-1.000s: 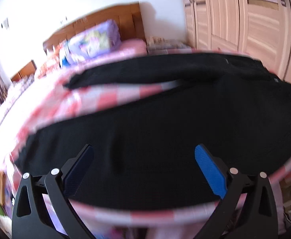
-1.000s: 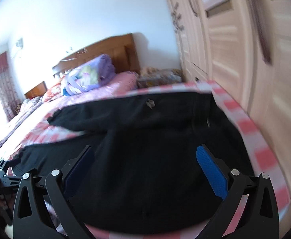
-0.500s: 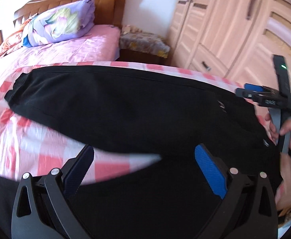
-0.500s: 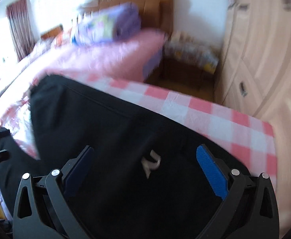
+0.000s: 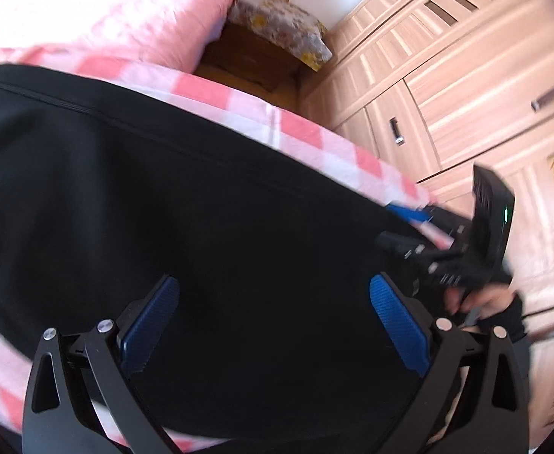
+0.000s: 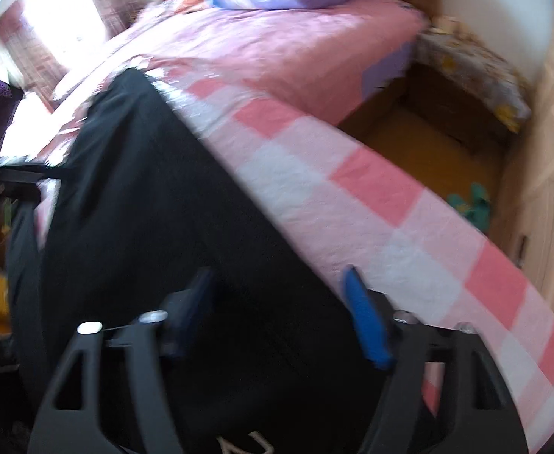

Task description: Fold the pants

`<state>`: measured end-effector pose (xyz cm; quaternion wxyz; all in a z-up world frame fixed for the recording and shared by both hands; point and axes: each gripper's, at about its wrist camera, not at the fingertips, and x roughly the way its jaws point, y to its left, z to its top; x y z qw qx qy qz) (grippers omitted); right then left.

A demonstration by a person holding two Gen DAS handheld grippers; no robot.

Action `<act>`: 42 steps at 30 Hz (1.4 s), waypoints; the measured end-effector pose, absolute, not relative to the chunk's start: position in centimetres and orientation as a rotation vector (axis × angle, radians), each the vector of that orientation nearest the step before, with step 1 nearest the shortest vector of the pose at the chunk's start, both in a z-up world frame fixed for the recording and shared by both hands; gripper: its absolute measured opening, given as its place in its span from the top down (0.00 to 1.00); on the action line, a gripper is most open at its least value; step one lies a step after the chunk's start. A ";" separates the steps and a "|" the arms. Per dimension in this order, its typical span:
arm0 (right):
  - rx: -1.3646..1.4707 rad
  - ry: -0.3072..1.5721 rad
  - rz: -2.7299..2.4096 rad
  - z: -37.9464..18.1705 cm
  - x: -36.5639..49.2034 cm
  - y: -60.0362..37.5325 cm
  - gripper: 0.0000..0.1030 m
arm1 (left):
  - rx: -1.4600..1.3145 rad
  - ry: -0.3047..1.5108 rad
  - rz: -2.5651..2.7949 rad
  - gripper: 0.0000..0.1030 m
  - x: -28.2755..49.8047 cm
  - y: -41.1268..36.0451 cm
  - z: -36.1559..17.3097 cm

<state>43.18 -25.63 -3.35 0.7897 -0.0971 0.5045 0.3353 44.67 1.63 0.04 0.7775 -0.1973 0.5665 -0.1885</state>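
both wrist views close above pants (image 5: 201,227)

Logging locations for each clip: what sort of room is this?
A home bedroom, most likely: a bed with a pink quilted cover, a tall light-wood wardrobe with louvred doors, and a bedside cabinet under a floral cloth.

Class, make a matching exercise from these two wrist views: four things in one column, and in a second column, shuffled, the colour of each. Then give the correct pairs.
Things
1. pants
2. checked sheet
3. wardrobe
4. gripper pads

Colours
A. blue
B. pale wood
C. black
D. pink and white

Pairs: 1-C, 2-D, 3-B, 4-A

The pants lie spread on the checked sheet, and both the left gripper and the right gripper hang over them with jaws apart.
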 end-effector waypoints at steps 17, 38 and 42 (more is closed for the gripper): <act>-0.449 0.679 0.580 1.9 28.4 -22.8 0.91 | -0.531 1.289 -0.361 0.41 49.2 -3.5 -1.9; -0.400 0.560 0.317 -4.1 5.0 -19.6 0.86 | -0.183 0.804 -0.516 0.85 16.5 0.8 -0.3; -0.263 0.627 0.308 -4.5 3.5 -21.0 0.57 | -0.243 0.885 -0.508 0.82 16.7 2.4 -3.9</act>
